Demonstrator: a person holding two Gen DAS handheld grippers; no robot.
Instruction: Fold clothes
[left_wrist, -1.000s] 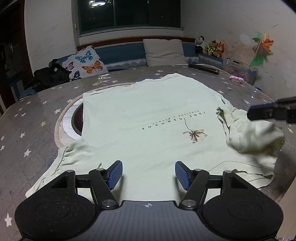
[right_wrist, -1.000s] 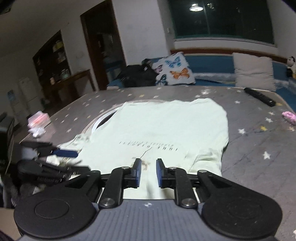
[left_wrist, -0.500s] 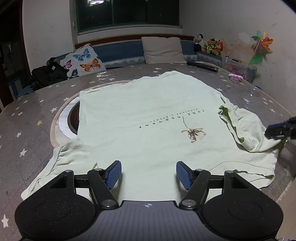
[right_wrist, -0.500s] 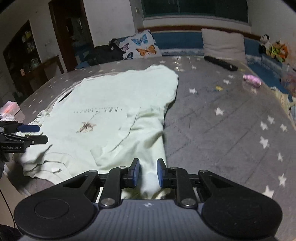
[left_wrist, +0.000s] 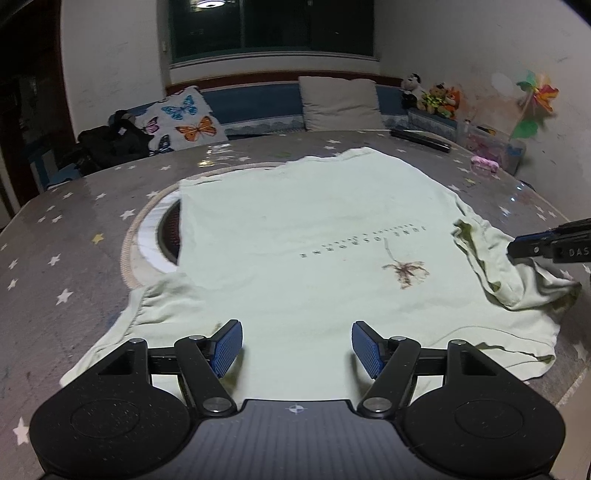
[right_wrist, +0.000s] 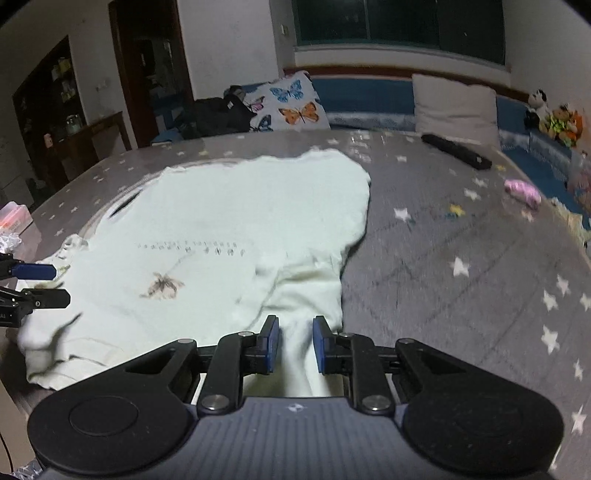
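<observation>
A pale green T-shirt (left_wrist: 295, 240) with a small printed line and a plant motif lies spread on the grey star-patterned table (left_wrist: 74, 258). My left gripper (left_wrist: 297, 347) hovers open over the shirt's near edge, with nothing between its blue pads. My right gripper (right_wrist: 295, 345) is nearly closed, and a bunched strip of the shirt's sleeve (right_wrist: 297, 332) runs between its pads. In the left wrist view the right gripper (left_wrist: 513, 251) sits at the shirt's right side above the crumpled sleeve (left_wrist: 517, 284). The left gripper (right_wrist: 59, 285) shows at the left edge of the right wrist view.
A round mat with a dark centre (left_wrist: 155, 236) peeks from under the shirt's left side. A black remote (left_wrist: 421, 139) and a small pink object (left_wrist: 485, 164) lie at the far right. Cushions and soft toys line the bench behind. The table's edge is close on the right.
My right gripper has swung from over the shirt's chest to its right side and dropped lower, drawing the sleeve outward. The left gripper has stayed in place, open.
</observation>
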